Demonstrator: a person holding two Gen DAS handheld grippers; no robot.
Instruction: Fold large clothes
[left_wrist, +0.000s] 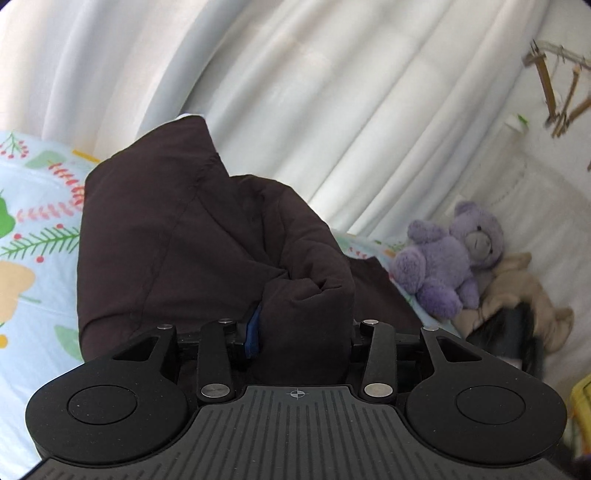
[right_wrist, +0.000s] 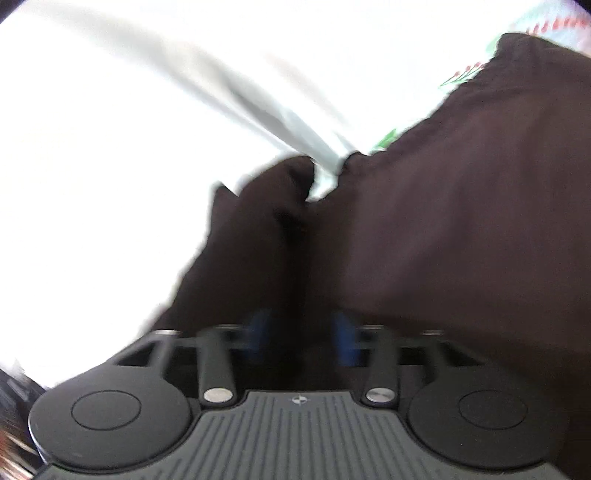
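Note:
A large dark brown garment (left_wrist: 177, 240) is lifted over a floral bedsheet (left_wrist: 33, 229). My left gripper (left_wrist: 299, 332) is shut on a bunched edge of the garment; one blue pad (left_wrist: 253, 334) shows and the cloth hides the other. In the right wrist view the same garment (right_wrist: 424, 229) fills the right side, blurred. My right gripper (right_wrist: 303, 336) is shut on a fold of it, with cloth between the blue pads (right_wrist: 258, 332). Both fingertips are buried in cloth.
White curtains (left_wrist: 295, 92) hang behind the bed. A purple teddy bear (left_wrist: 450, 258) and a beige soft toy (left_wrist: 517, 288) lie at the right, by a dark object (left_wrist: 509, 339). A wooden rack (left_wrist: 554, 88) stands at the far right. A yellow item (left_wrist: 581, 406) is at the right edge.

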